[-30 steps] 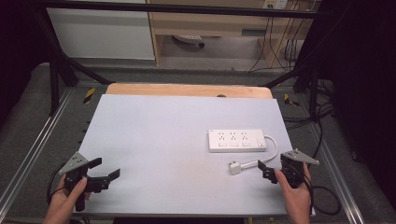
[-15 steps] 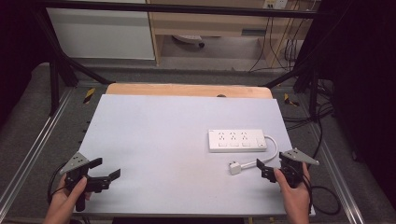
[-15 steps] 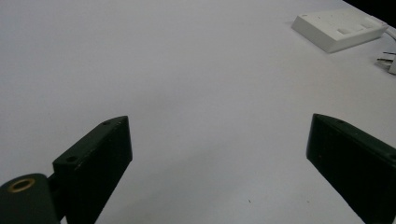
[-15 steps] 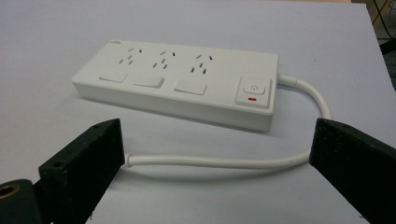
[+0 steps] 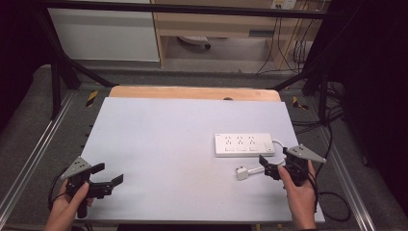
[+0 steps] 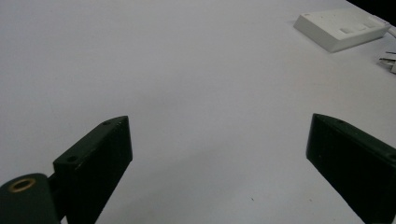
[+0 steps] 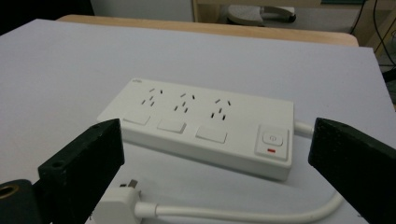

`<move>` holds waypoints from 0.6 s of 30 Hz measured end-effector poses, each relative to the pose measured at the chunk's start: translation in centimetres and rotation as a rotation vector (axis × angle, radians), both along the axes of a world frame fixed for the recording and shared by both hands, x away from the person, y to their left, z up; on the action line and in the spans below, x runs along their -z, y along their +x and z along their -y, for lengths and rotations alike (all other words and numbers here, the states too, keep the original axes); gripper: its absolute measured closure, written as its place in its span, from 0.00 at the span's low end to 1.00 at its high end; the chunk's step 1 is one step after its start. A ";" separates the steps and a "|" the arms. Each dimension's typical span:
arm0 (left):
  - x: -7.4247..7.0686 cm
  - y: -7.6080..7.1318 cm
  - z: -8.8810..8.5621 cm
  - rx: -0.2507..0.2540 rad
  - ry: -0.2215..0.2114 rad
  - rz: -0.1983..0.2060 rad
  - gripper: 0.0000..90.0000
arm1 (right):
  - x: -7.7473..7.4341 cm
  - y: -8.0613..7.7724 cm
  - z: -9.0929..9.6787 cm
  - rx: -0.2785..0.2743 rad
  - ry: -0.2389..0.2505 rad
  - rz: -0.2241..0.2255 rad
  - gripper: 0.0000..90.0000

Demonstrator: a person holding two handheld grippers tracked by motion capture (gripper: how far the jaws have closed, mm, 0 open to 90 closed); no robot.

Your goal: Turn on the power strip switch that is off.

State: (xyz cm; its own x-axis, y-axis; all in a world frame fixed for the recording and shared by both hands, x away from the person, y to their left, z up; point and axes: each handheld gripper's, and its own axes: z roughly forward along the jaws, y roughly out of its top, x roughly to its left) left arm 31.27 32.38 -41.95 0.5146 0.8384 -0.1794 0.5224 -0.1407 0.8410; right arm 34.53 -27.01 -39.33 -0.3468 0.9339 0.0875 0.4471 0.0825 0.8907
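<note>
A white power strip (image 5: 244,144) with three sockets and a switch lies flat on the right half of the white table (image 5: 183,139). Its white plug (image 5: 241,173) rests on the table in front of it, joined by a looping cable (image 7: 243,212). My right gripper (image 5: 266,167) stands open just right of the plug, its jaws wide apart. In the right gripper view the power strip (image 7: 205,121) and the plug (image 7: 116,203) lie between and beyond those jaws, untouched. My left gripper (image 5: 109,173) is open and holds nothing at the near left. The left gripper view has the power strip (image 6: 341,28) far off.
A wooden board edge (image 5: 192,92) runs along the table's far side. Metal frame rails (image 5: 33,159) flank the table on both sides. Cables (image 5: 332,197) hang off the right edge. The left and middle of the table top are bare white surface.
</note>
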 end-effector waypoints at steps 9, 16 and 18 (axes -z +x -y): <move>0.1 -0.1 -0.2 0.026 -0.003 -0.014 0.08 | -1.6 1.1 -0.6 0.021 -0.016 0.051 0.03; 0.1 0.0 0.0 0.024 0.000 -0.012 0.08 | -2.9 1.6 -1.1 -0.001 -0.032 0.059 0.02; 0.1 0.0 0.0 0.025 0.001 -0.016 0.08 | -3.4 1.9 -1.2 -0.009 -0.032 0.063 0.02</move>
